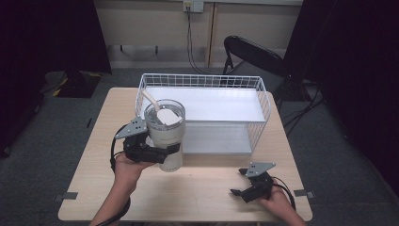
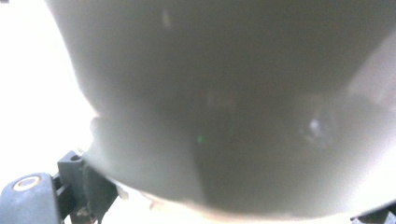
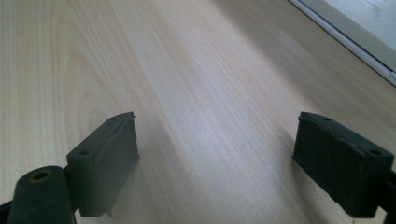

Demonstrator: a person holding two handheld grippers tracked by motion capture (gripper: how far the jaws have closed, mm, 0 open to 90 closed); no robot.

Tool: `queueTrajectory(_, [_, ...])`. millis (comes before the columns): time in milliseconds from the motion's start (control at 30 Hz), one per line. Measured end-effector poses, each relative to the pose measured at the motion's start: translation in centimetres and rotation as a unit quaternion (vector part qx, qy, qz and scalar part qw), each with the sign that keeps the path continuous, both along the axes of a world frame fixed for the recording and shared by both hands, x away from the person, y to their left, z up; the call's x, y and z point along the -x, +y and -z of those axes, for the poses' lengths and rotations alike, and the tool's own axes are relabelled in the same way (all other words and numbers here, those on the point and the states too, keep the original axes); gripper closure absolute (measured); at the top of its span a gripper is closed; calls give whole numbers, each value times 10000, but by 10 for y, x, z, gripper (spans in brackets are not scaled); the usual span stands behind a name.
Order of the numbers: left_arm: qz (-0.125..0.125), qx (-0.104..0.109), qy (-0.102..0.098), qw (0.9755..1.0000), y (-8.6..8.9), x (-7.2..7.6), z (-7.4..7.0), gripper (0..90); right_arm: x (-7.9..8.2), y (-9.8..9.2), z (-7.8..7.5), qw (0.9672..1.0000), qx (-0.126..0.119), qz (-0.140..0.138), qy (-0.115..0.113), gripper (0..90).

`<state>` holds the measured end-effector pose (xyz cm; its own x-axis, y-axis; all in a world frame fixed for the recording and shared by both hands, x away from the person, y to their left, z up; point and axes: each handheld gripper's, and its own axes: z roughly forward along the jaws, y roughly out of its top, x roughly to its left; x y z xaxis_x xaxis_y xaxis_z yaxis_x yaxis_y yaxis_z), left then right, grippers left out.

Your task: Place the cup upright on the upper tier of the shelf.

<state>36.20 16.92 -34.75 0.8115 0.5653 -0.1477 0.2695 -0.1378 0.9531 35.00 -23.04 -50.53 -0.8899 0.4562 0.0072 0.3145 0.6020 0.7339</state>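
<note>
Clamping cream cylindrical tumbler with clear lid and straw (image 1: 164,136) at mid-height: left gripper (image 1: 155,153), jaws shut on wall. Tumbler upright, long axis vertical, near table (image 1: 211,188) left edge, just before white wire basket (image 1: 263,103). Right gripper (image 1: 244,181) jaws apart, empty, near right front corner, farther off.

There was one wooden table (image 1: 202,188); one white wire basket (image 1: 263,101) stood on it; one cream tumbler (image 1: 165,134) with one straw (image 1: 150,99) was there; two grippers were counted, the left gripper (image 1: 157,153) and the right gripper (image 1: 241,181); one black folding chair (image 1: 251,52) stood behind the table; one wall socket (image 1: 193,5) showed.
</note>
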Motion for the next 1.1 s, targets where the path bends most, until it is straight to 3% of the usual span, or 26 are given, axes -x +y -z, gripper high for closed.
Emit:
queueTrajectory(233, [77, 10, 91, 9999, -4, -2, -12, 96, 0, 0, 0, 10000, -1, 0, -1, 131])
queueTrajectory(267, [87, -68, 35, 9999, -4, -3, -14, 96, 0, 0, 0, 10000, -1, 0, 0, 131])
queueTrajectory(500, [132, -67, -42, 9999, -6, -4, -31, 96, 0, 0, 0, 10000, -1, 0, 0, 131])
queueTrajectory(633, [132, 16, -11, 9999, -8, -6, -39, 96, 0, 0, 0, 10000, -2, 0, -1, 131])
queueTrajectory(767, [181, -123, -85, 9997, -9, -9, -49, 96, 0, 0, 0, 10000, -5, 3, -6, 131])
queueTrajectory(1100, [257, -118, -74, 9996, -18, -14, -69, 97, 0, 0, 0, 10000, -4, 3, -7, 131])
